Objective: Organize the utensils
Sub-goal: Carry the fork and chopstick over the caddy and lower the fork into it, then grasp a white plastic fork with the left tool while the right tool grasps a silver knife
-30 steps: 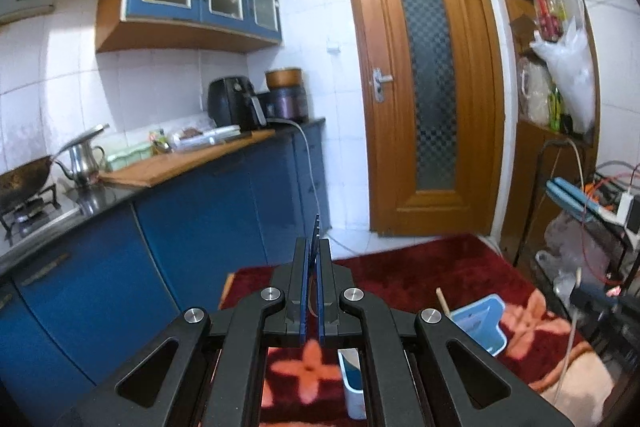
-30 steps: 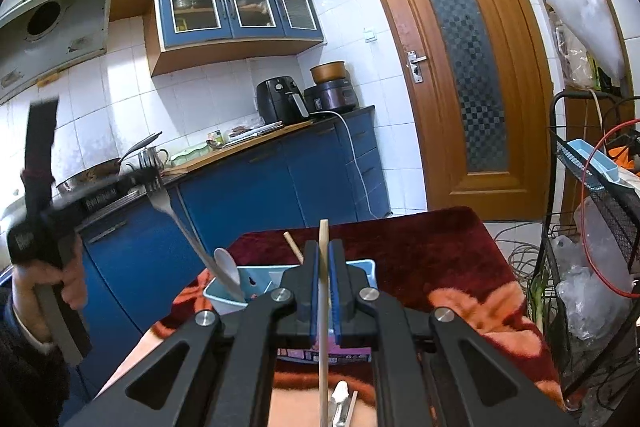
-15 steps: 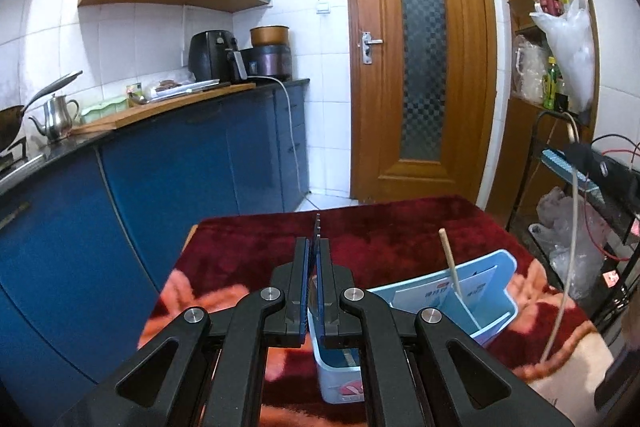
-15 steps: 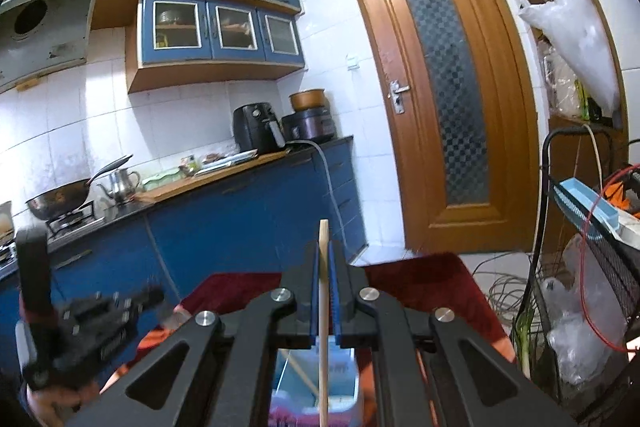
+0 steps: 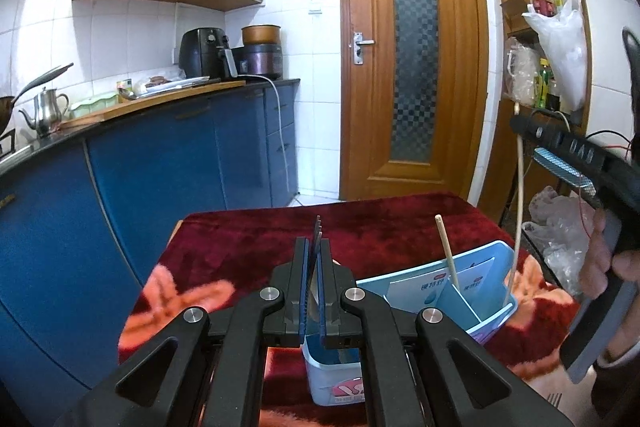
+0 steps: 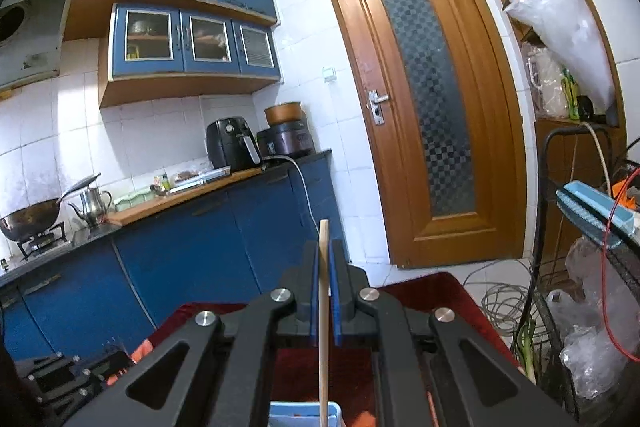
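Table: red floral cloth point(image 5: 248, 239), blue utensil caddy point(image 5: 472, 291).
Your left gripper point(image 5: 314, 255): clamps fork point(image 5: 318, 227).
Your right gripper point(image 6: 324, 263): clamps chopstick point(image 6: 323, 307).

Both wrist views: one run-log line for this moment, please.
left gripper: shut on fork | right gripper: shut on chopstick | both over holder

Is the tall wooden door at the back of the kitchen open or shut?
Shut: the tall wooden door sits flush in its frame on all sides, with no gap visible, in both views.
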{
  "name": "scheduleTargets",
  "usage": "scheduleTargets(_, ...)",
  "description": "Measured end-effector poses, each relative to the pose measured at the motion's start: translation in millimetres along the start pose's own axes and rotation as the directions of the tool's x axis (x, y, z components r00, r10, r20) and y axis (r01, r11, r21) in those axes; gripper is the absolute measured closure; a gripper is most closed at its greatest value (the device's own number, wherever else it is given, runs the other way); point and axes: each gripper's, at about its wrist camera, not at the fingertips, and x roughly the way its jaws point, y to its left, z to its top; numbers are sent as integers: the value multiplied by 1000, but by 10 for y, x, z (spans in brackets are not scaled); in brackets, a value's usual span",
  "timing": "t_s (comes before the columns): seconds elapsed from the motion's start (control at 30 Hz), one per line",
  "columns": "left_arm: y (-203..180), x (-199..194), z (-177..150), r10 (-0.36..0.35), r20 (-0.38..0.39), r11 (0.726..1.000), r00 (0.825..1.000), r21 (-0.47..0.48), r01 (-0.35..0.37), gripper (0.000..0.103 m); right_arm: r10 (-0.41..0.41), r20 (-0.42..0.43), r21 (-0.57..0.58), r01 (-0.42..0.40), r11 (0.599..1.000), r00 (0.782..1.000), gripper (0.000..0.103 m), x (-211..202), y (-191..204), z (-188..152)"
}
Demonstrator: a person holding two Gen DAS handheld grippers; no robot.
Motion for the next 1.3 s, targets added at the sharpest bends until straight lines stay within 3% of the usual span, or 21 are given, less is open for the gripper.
scheduleTargets(0.17,29,20,-7,-10,-18,999,1000,-34,10,97,28,-77,-13,-29,999,997,96,20,-18,-173)
scheduleTargets(0.33,38,-41,-10,-21,-27,998,999,-56,19,79,73,-154,19,-71,997,985,95,-15,-95,-256)
scheduleTargets(0.4,30,-86,-18,-28,-29,998,999,-63,26,79,74,-163,14,-72,997,984,90,-58,-103,-287)
scheduleTargets(0.47,23,-135,-25,-36,-33,997,999,-68,33,78,95,-149,3,-96,995,984,73,-142,-93,-300)
scheduleTargets(0.53,13,-192,-40,-42,-39,997,998,-73,39,78,100,-134,-14,-103,995,986,66,-256,-75,-295)
scheduleTargets(0.9,15,-496,-250,-28,-99,995,995,-102,17,78,108,-189,-38,-118,992,976,66,-774,60,-346)
scheduleTargets(1.3,14,-761,-631,2,-189,993,982,-113,-24,78,119,-286,-40,-136,990,951,65,-1187,117,-676)
